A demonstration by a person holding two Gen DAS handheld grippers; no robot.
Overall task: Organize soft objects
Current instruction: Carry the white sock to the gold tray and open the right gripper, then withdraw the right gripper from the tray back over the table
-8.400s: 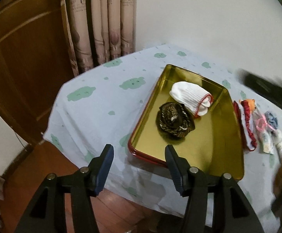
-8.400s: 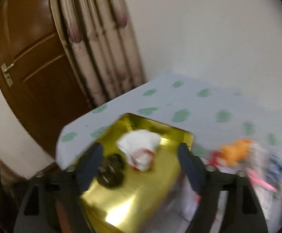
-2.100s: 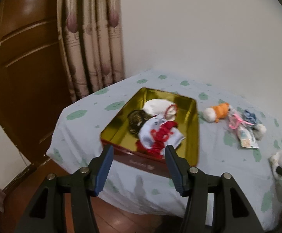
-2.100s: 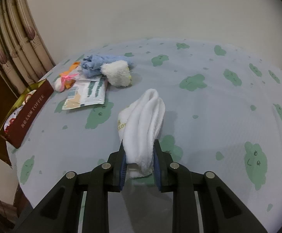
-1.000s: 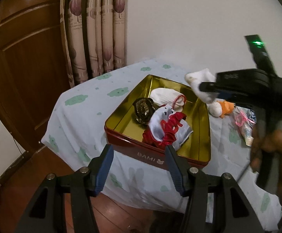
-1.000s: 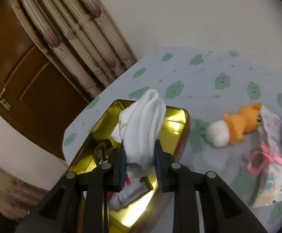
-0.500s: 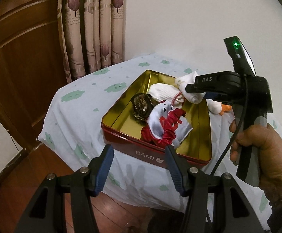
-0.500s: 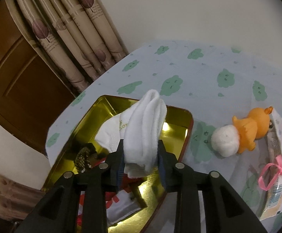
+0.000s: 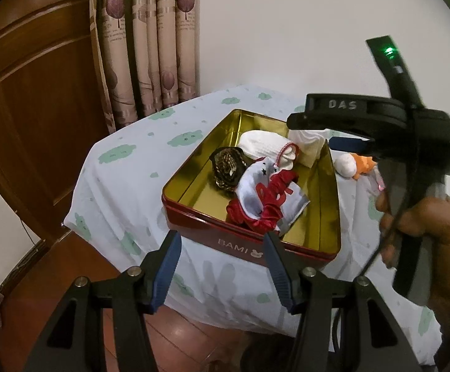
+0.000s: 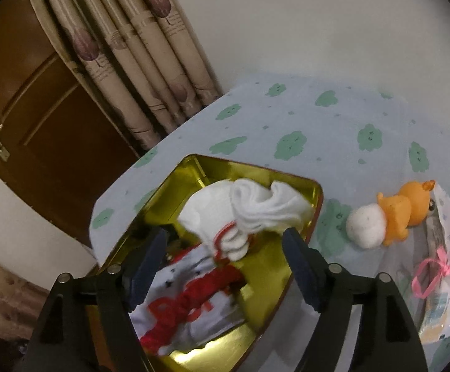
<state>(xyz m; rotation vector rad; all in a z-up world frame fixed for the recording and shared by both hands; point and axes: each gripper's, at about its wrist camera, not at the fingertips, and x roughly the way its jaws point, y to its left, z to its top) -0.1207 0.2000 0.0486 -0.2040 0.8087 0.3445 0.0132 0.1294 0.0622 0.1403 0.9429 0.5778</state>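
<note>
The left tongs (image 9: 221,266) are hanging spread and empty off the tabletop's near edge, just short of the red tin (image 9: 243,245). The right tongs (image 10: 225,260) are hovering over the tin's far right corner, their jaws having just been opening, and the white folded towel (image 10: 268,204) is dropping clear of the pads, landing across the white sock (image 10: 206,214) by the far rim. Farther right on the tabletop (image 10: 317,124), the orange plush duck (image 10: 392,214) is lying well apart, its long axis running away rightward; the right tongs are probably nearer for it.
</note>
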